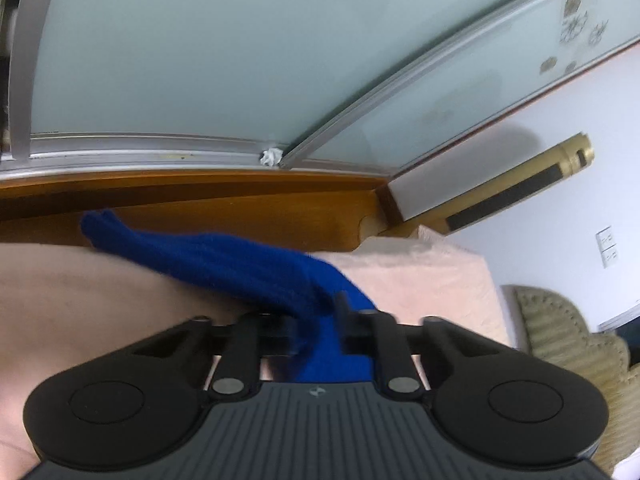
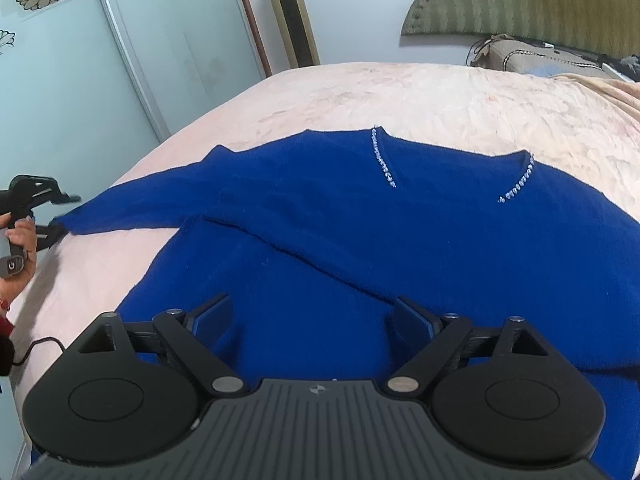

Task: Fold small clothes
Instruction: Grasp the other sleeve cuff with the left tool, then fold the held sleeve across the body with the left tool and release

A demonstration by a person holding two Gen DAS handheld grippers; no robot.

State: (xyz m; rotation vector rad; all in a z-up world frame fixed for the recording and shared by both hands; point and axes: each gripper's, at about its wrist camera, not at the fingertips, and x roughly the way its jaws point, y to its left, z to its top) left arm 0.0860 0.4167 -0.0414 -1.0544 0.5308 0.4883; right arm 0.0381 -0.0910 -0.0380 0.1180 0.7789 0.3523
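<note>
Pink quilted bedspread carries the blue knit sweater. Your left gripper clamps the sleeve cuff; your right gripper hovers, fingers spread. Next, carry the sleeve across the body.

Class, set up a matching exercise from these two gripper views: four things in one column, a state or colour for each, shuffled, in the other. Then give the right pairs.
Things:
1. left gripper
2. right gripper
3. bedspread
4. neckline trim

States:
a. pale pink
b. open above the blue sweater's body
c. shut on the sleeve
d. sparkly beading

Pairs: 1-c, 2-b, 3-a, 4-d
</note>
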